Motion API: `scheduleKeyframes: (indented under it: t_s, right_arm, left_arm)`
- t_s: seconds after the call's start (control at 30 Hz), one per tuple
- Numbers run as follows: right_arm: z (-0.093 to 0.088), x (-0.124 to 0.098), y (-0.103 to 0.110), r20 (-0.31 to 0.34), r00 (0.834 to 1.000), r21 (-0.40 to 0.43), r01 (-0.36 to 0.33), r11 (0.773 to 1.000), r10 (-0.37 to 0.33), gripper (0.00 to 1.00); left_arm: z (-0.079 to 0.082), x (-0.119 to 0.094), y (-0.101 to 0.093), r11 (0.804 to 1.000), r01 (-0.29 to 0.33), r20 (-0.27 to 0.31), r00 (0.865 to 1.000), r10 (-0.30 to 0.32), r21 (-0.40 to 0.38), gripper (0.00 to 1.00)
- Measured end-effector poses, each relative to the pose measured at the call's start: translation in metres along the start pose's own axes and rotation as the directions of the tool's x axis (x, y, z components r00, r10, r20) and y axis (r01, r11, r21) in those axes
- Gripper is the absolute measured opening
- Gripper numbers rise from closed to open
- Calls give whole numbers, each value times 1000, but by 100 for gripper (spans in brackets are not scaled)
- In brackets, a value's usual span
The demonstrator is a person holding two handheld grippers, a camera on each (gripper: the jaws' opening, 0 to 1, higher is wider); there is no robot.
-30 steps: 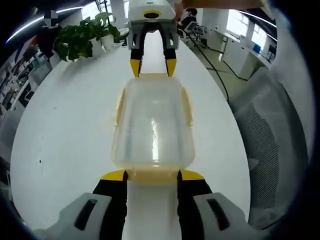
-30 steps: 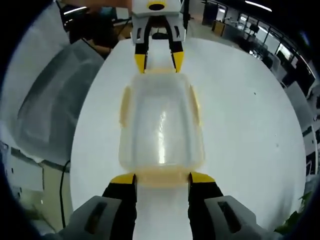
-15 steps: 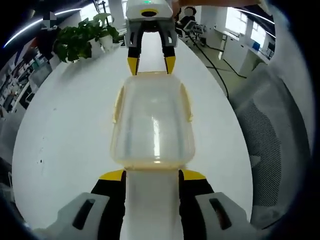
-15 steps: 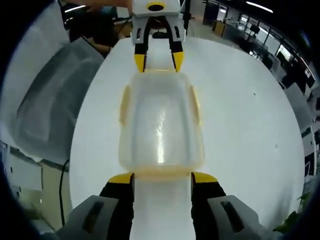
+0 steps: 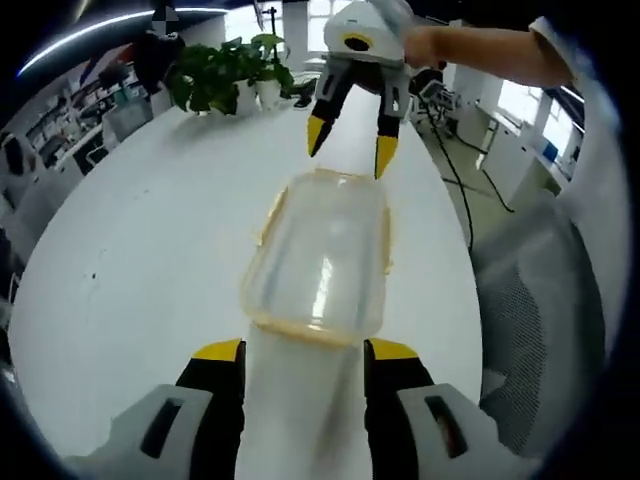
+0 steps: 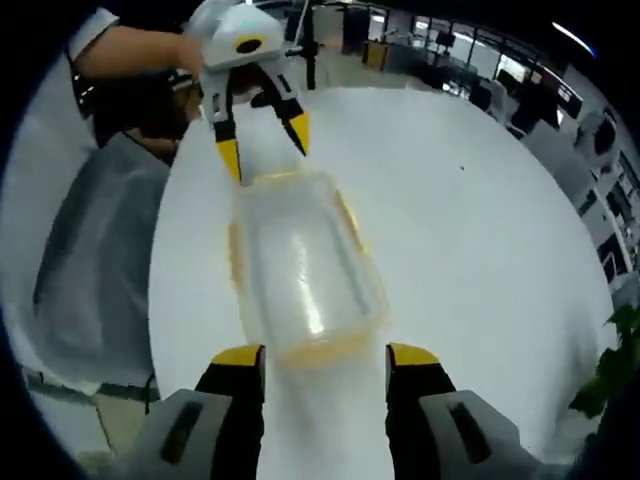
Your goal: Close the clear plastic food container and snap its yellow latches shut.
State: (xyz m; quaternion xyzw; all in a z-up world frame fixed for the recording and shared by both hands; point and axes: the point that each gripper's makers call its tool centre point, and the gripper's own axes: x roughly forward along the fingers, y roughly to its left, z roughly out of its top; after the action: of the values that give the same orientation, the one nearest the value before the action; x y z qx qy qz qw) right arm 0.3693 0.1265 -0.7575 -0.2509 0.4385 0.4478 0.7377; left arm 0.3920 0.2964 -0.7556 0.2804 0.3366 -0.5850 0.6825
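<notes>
The clear plastic food container (image 5: 318,262) is seen lying on the white tabletop (image 5: 150,250), lid on, between the two grippers. The left gripper (image 5: 303,352) is held just short of the near end, its fingers spread apart and empty. The right gripper (image 5: 348,148) is poised at the far end, fingers likewise parted. The yellow latches (image 6: 349,222) appear folded down, though this cannot be confirmed. Potted plants (image 5: 225,70) are seen beyond.

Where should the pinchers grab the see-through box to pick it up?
Probably by the short ends, one gripper coming in from each end. The clear container lies long and narrow on the white table, lid on, with its yellow latches along the long sides, best left free.
</notes>
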Motion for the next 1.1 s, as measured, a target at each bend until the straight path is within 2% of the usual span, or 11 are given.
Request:
scheduleKeyframes:
  t_s: [0.03,0.13,0.3,0.53,0.6,0.7,0.87,0.93,1.0,1.07,1.1]
  right_arm:
    - [0,0,-3,3,1000,59,22,998,-22,48]
    - [9,-2,-2,51,998,149,24,989,-32,49]
    - [9,-3,-13,48,994,264,85,961,-101,48]
    - [10,4,-16,65,987,415,105,904,-145,48]
    - [8,6,-17,57,986,434,119,893,-159,48]
    - [5,10,-14,37,988,450,118,885,-150,48]
    - [5,14,-14,58,988,532,89,842,-141,48]
    - [5,18,-10,64,991,579,61,813,-121,46]
    - [4,21,-9,67,992,600,47,798,-109,47]
    - [1,24,-6,49,994,601,48,798,-97,47]
    - [5,26,-3,72,993,643,24,766,-91,47]
  left_arm:
    - [0,-2,7,997,-54,-6,999,53,-48,48]
    - [13,-4,2,987,-39,56,997,49,-158,49]
    - [5,-7,15,965,-162,-8,986,164,-208,45]
    - [2,1,8,911,-175,-10,983,185,-373,45]
    - [7,3,8,871,-169,21,979,202,-461,45]
    - [-3,8,6,861,-182,-31,981,190,-474,44]
    - [-1,12,1,849,-167,-28,984,177,-502,40]
    - [-4,15,0,835,-166,-44,985,168,-524,40]
    - [-5,16,-2,793,-150,-41,987,156,-591,40]
    - [-4,17,0,804,-155,-38,986,163,-574,41]
    - [-3,18,-1,801,-148,-37,987,156,-580,40]
